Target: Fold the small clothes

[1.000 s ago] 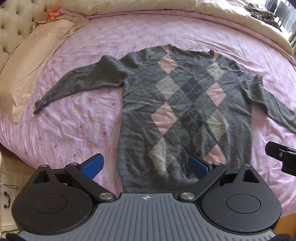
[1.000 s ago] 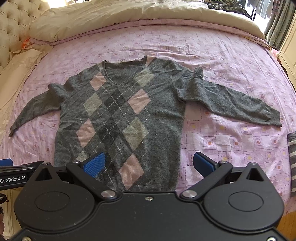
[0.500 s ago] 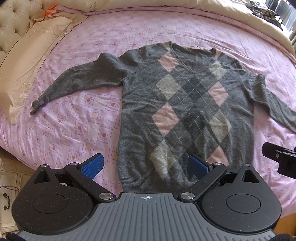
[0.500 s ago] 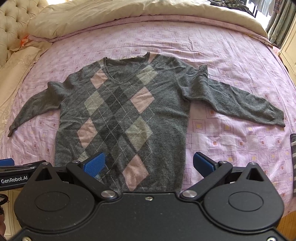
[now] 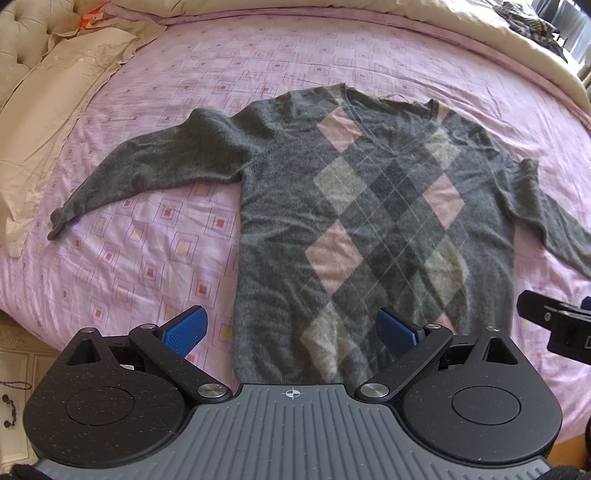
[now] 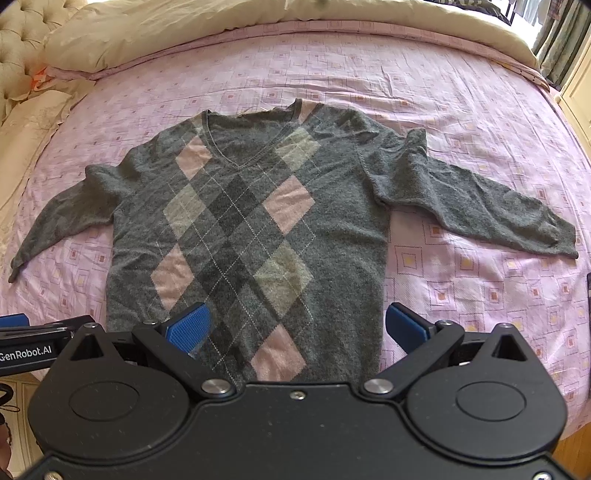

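Lying face up on the bed [image 5: 155, 258], the grey argyle sweater [image 5: 369, 221] is spread flat, sleeves out to both sides.

Left gripper [image 5: 291, 328] and right gripper [image 6: 297, 325] hover at the hem, fingers wide apart and empty. Soft, light, limp knit: it will probably sag and stretch, so pinch hem corners, cuffs or shoulder seams.

Sweater [image 5: 369, 229]: fuzzy matt grey knit, pink and beige argyle diamonds, ribbed neckline. Bedsheet [image 5: 155, 258] beneath the sweater: thin creased lilac cloth, printed squares. Headboard [image 6: 18, 33] beyond the sheet: tufted beige upholstery, slight sheen. Left gripper [image 5: 291, 328]: speckled matt black plastic, blue ridged pads [image 5: 184, 328], shiny metal pivots.
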The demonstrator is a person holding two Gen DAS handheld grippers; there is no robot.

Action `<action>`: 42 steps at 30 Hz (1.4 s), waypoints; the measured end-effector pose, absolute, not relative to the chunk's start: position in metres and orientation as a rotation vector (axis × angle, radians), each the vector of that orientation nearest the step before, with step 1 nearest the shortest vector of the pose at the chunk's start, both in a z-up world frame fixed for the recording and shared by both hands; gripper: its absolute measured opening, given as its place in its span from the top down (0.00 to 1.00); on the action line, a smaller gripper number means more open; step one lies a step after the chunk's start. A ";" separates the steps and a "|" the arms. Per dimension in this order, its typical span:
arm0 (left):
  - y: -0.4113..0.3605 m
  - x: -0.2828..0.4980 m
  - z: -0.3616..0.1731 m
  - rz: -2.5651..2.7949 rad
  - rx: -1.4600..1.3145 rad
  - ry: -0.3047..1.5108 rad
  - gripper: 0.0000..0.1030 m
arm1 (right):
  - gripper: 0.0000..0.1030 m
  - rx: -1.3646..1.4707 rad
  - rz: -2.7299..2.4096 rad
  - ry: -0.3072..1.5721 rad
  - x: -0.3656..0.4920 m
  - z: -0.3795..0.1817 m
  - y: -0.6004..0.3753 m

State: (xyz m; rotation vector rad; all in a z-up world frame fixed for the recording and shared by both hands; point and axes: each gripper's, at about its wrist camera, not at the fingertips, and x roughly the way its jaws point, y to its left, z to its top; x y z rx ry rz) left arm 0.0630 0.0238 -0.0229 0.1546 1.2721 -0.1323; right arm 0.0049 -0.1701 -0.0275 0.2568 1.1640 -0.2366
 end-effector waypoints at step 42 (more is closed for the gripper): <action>-0.065 0.125 -0.054 -0.287 0.183 1.133 0.15 | 0.26 0.429 -0.647 1.039 -0.031 -0.122 -0.459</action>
